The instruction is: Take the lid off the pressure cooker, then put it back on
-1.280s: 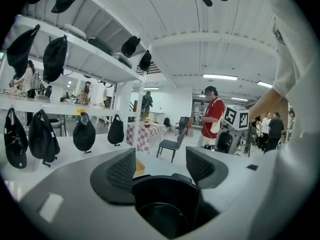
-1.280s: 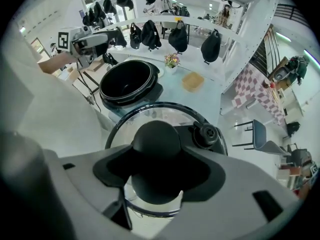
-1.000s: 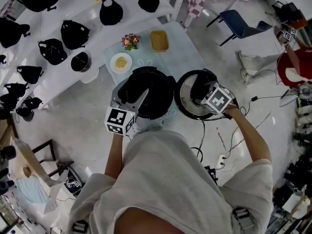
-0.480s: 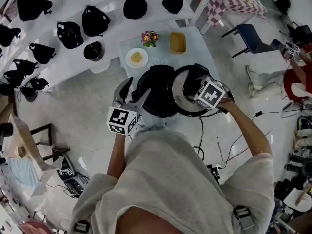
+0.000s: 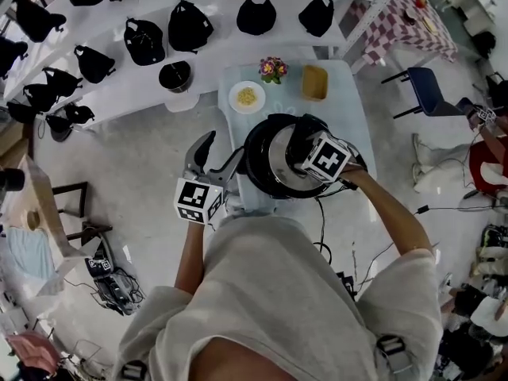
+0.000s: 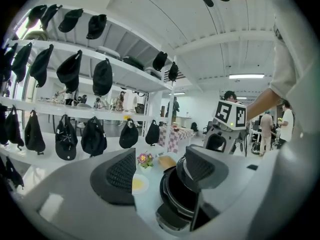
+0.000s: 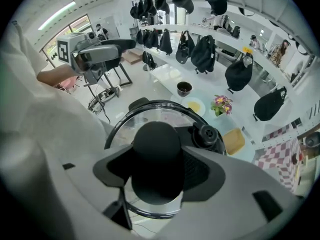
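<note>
One lid is clamped by its knob in the right hand-held gripper, over the pressure cooker. The left hand-held gripper's jaws are held apart; a square marker is printed on its cube.

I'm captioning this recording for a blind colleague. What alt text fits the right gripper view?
The right gripper is clamped on the black knob of the pressure cooker's glass lid, seen from above. Beyond lie a plate, flowers and a yellow dish, with black bags on white shelves; the open left gripper shows at upper left.
</note>
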`<state>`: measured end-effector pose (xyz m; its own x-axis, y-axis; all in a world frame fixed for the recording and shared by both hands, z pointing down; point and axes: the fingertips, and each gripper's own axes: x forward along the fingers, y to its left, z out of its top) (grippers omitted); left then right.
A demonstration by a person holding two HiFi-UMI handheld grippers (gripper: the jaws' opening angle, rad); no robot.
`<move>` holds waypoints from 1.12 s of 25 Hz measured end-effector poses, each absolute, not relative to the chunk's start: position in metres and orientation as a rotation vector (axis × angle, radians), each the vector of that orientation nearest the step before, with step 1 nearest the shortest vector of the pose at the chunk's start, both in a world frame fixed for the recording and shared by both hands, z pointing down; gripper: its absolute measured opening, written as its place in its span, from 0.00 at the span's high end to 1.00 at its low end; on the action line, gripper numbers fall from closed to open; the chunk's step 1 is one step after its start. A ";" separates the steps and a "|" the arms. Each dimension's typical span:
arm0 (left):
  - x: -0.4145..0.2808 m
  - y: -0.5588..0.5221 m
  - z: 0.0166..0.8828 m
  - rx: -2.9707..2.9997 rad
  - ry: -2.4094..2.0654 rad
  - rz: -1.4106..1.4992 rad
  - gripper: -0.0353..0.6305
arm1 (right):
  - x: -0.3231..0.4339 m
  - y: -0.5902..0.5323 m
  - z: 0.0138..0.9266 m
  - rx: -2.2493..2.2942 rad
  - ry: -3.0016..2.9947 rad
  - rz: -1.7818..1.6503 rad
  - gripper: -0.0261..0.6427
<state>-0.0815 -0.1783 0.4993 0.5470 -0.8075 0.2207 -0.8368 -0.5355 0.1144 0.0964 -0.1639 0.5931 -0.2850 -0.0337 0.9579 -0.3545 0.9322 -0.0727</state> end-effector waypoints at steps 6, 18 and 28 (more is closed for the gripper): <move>-0.097 -0.179 0.499 2.560 -1.417 0.209 0.50 | 0.070 -0.169 0.595 0.268 -1.870 0.323 0.55; -0.106 -0.184 0.500 2.538 -1.436 0.203 0.50 | 0.048 -0.171 0.613 0.210 -1.846 0.271 0.55; -0.102 -0.185 0.505 2.532 -1.428 0.215 0.50 | 0.049 -0.169 0.623 0.171 -1.851 0.283 0.55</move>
<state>-0.1016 -0.1854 0.5055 0.5156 -0.8234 0.2368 -0.8566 -0.5008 0.1239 0.0494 -0.1686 0.6226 -0.2939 0.0266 0.9555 -0.2603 0.9596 -0.1068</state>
